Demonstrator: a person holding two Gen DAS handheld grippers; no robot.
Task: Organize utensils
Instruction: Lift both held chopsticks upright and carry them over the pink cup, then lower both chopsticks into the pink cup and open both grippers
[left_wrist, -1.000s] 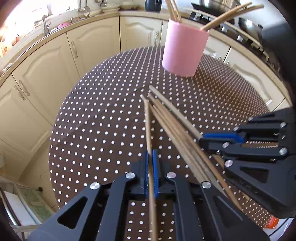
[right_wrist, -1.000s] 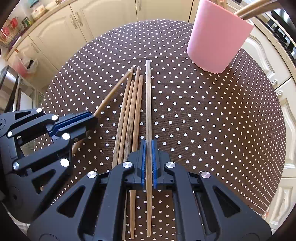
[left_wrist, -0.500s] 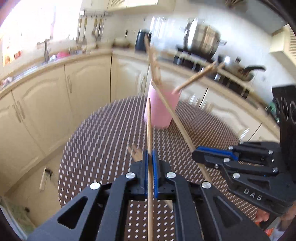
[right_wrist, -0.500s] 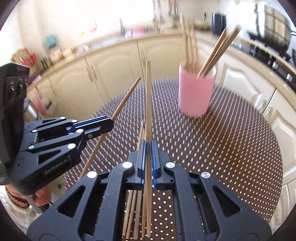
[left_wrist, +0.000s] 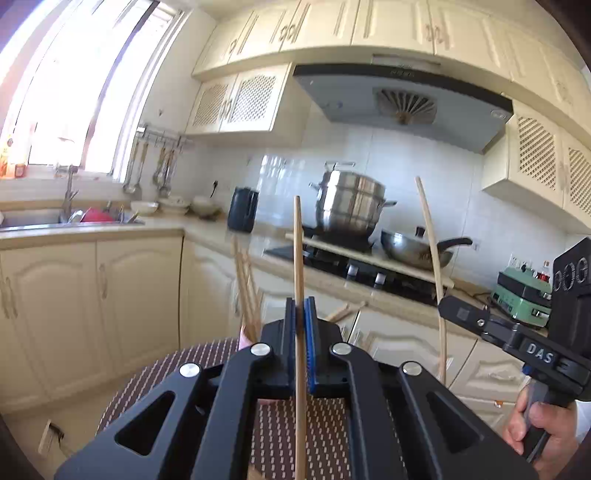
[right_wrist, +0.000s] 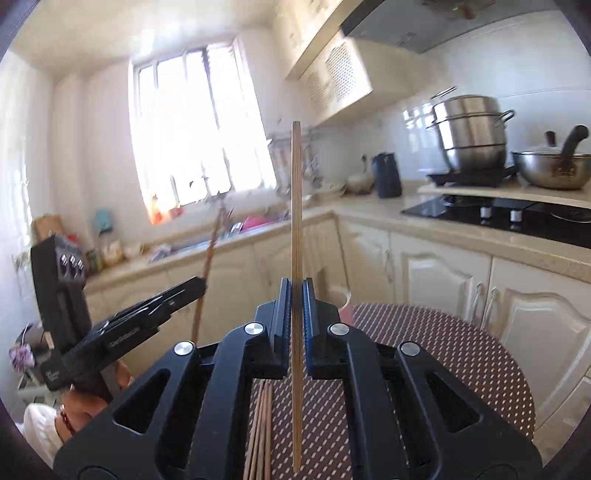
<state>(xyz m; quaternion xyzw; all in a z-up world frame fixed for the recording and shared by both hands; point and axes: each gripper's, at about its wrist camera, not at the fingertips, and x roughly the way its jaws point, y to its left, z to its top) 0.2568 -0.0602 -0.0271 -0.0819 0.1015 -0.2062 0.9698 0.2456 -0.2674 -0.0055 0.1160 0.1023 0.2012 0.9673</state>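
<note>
My left gripper (left_wrist: 300, 306) is shut on a wooden chopstick (left_wrist: 298, 258) and holds it upright above the table. My right gripper (right_wrist: 295, 286) is shut on another chopstick (right_wrist: 296, 206), also upright; it shows at the right of the left wrist view (left_wrist: 430, 236). The pink cup (right_wrist: 341, 302) is mostly hidden behind the fingers; several chopsticks (left_wrist: 245, 288) stick out of it. Several loose chopsticks (right_wrist: 260, 432) lie on the dotted brown tablecloth (right_wrist: 443, 354) under the right gripper.
Cream cabinets (left_wrist: 110, 295) and a counter with a sink (left_wrist: 66, 219) ring the round table. A stove (left_wrist: 354, 266) with a steel pot (left_wrist: 349, 206) and wok (left_wrist: 417, 251) stands behind. A dark kettle (left_wrist: 242, 214) sits on the counter.
Both grippers have lifted their chopsticks off the table and tilted up until the sticks stand nearly vertical; the views now face the kitchen wall instead of the tabletop.
</note>
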